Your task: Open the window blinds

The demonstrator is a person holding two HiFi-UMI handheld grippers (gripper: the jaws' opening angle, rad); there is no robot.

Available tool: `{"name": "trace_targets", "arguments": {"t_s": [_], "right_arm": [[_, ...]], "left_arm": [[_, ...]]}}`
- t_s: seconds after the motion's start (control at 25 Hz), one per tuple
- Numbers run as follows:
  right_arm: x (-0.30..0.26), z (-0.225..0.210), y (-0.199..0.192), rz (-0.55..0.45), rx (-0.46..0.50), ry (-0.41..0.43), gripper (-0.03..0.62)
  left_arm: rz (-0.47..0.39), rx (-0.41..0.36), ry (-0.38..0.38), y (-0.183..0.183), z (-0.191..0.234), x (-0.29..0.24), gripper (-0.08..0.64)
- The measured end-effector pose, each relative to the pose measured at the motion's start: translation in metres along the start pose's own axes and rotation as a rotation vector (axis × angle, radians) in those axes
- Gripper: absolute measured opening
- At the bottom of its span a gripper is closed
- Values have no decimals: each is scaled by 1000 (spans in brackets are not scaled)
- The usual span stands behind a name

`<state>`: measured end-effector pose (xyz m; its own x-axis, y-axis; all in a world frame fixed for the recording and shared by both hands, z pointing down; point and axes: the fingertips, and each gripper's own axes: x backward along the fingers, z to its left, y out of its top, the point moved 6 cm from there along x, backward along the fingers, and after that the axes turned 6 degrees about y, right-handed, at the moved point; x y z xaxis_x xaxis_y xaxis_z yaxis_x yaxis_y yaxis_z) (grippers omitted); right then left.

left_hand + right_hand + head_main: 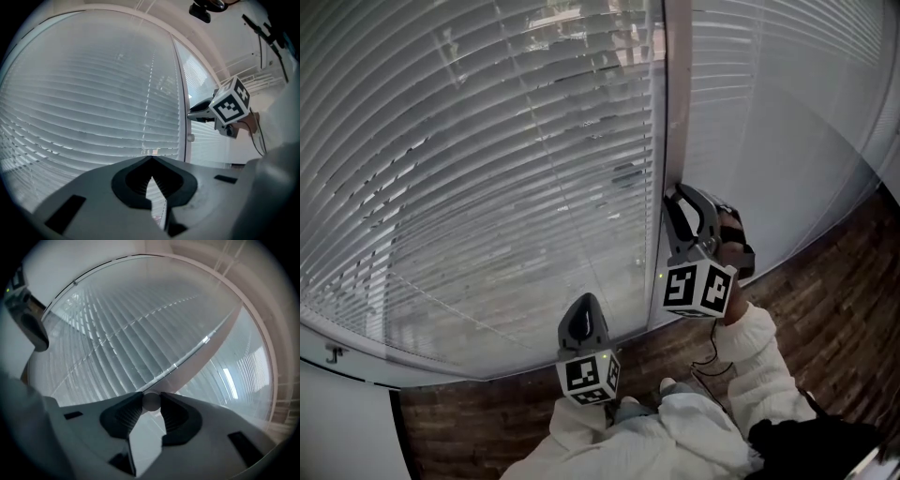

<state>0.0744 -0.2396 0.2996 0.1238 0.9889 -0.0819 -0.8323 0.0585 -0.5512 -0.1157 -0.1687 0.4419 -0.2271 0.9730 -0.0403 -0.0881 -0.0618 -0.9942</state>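
Brown wood flooring (825, 281) is showing at 5 o'clock. White blinds (487, 169) are filling 10 o'clock. Right gripper (673, 195) is clamping a small round knob (151, 401) on the window frame (677, 103). Left gripper (152, 161) is hovering at 6 o'clock, jaws together.

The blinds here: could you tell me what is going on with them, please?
A person stands at the window with a gripper in each hand. The right gripper has its jaws closed on a small round knob at the frame post between the two panes. The left gripper is held lower, jaws together and empty. The blinds hang fully down over the glass, with the slats mostly closed.
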Motion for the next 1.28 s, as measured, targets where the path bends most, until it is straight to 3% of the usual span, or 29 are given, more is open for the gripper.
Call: {"name": "trace_targets", "arguments": {"t_s": [0.72, 0.8, 0.88, 0.96, 1.04, 1.08, 1.12, 1.28], "right_arm": [[2, 9, -13, -24, 893, 30, 129], [1, 9, -13, -14, 967, 29, 129], [1, 8, -13, -12, 951, 21, 130], [1, 5, -13, -28, 749, 28, 130], [3, -1, -14, -50, 365, 74, 135], [5, -6, -16, -73, 107, 106, 147], [7, -10, -19, -111, -204, 141, 159], [20, -15, -41, -339, -1674, 301, 163]], "left_arm": [[-18, -35, -3, 6, -19, -16, -2], [-20, -38, -4, 6, -20, -17, -2], [-20, -37, -7, 6, -21, -18, -2], [-21, -33, -9, 6, -21, -18, -2], [-20, -31, -6, 5, -19, -18, -2], [-18, -30, -4, 5, -18, -18, -2], [-16, -27, -1, 4, -16, -18, -2], [-5, -19, -3, 3, -12, -19, -2]]}}
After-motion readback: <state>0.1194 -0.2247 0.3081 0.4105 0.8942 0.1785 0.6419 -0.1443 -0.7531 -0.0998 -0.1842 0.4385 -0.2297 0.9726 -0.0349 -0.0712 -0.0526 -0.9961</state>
